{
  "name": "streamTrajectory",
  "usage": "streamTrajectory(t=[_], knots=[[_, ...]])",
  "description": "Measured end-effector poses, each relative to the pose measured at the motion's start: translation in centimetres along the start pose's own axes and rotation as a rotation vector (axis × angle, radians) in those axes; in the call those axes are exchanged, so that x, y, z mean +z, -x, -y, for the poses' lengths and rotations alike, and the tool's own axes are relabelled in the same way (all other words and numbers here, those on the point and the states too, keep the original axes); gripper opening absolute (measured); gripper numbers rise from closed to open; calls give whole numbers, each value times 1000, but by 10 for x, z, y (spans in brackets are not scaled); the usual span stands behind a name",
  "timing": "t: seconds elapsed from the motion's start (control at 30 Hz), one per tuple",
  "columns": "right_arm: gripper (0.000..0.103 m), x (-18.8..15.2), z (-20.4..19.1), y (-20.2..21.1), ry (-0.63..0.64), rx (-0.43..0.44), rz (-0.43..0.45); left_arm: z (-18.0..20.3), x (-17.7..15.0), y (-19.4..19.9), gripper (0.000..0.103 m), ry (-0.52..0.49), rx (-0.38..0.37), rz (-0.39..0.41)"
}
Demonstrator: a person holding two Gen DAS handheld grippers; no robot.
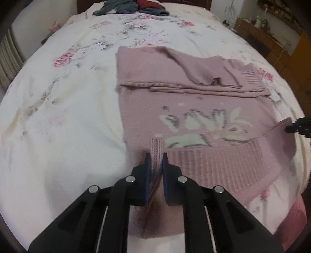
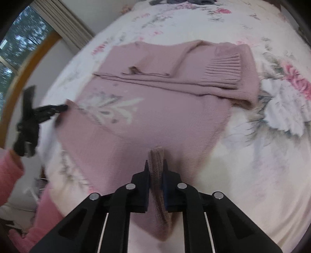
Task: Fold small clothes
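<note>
A small mauve knit sweater [image 1: 184, 101] with a white and grey pattern lies on the bed, its sleeves folded across the far part. My left gripper [image 1: 156, 157] is shut on a corner of the ribbed hem, which is lifted off the sheet. My right gripper [image 2: 156, 164] is shut on the other hem corner of the sweater [image 2: 155, 120], also raised. The right gripper shows as a black shape at the right edge of the left wrist view [image 1: 299, 126]. The left gripper appears blurred at the left of the right wrist view [image 2: 38, 114].
A floral bed sheet [image 1: 68, 116] covers the bed. A pile of dark grey and red clothes [image 1: 132, 7] sits at the far end. A wooden cabinet [image 1: 272, 42] stands at the right. A window [image 2: 23, 42] and a pink sleeve [image 2: 11, 171] are at the left.
</note>
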State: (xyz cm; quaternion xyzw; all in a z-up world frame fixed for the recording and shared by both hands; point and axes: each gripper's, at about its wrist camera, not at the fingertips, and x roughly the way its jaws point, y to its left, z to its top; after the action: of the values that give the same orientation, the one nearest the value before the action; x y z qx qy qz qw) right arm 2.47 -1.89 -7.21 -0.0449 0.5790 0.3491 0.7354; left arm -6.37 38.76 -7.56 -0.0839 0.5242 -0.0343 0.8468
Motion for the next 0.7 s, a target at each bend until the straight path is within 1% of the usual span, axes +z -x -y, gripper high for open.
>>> streamTrajectory(t=[0.03, 0.07, 0.1, 0.13, 0.17, 0.2, 0.23, 0.27, 0.3, 0.37, 0.4, 0.43, 0.47, 0.5, 0.57, 0.7], knots=[[11, -1, 1, 1, -13, 21, 2, 0, -1, -3, 10, 3, 0, -10], [11, -2, 2, -1, -23, 15, 0, 0, -2, -10, 10, -7, 27, -36], [11, -2, 3, -4, -19, -11, -8, 0, -3, -16, 11, -15, 48, -56], [15, -1, 4, -8, -22, -29, -17, -1, -3, -23, 15, -21, 64, -77], [17, -1, 9, -14, -44, -40, -42, -2, -3, -30, 15, -21, 68, -92], [21, 0, 9, -19, -51, -37, -53, -3, -3, -34, 16, -19, 64, -98], [23, -1, 11, -22, -54, -38, -63, -3, -2, -36, 21, -18, 68, -102], [23, -1, 12, -28, -56, -44, -78, -4, 0, -38, 24, -17, 72, -104], [23, -1, 14, -32, -60, -40, -89, -5, 1, -40, 24, -15, 69, -105], [23, -2, 16, -38, -77, -27, -99, -5, 2, -41, 22, -2, 58, -106], [19, -2, 17, -36, -82, -24, -97, -5, 1, -39, 22, -1, 58, -100], [13, -3, 17, -34, -86, -16, -89, -4, 0, -36, 14, -5, 57, -93], [12, -4, 17, -30, -90, -3, -76, -2, -1, -31, 10, -15, 65, -77], [11, -5, 17, -26, -93, 4, -66, 1, -3, -25, 9, -24, 64, -61], [11, -7, 14, -15, -92, 19, -42, 6, -5, -8, 8, -25, 32, -11], [10, -12, 6, 15, -96, 58, 28, 14, -12, 31, 8, -22, 16, 90]])
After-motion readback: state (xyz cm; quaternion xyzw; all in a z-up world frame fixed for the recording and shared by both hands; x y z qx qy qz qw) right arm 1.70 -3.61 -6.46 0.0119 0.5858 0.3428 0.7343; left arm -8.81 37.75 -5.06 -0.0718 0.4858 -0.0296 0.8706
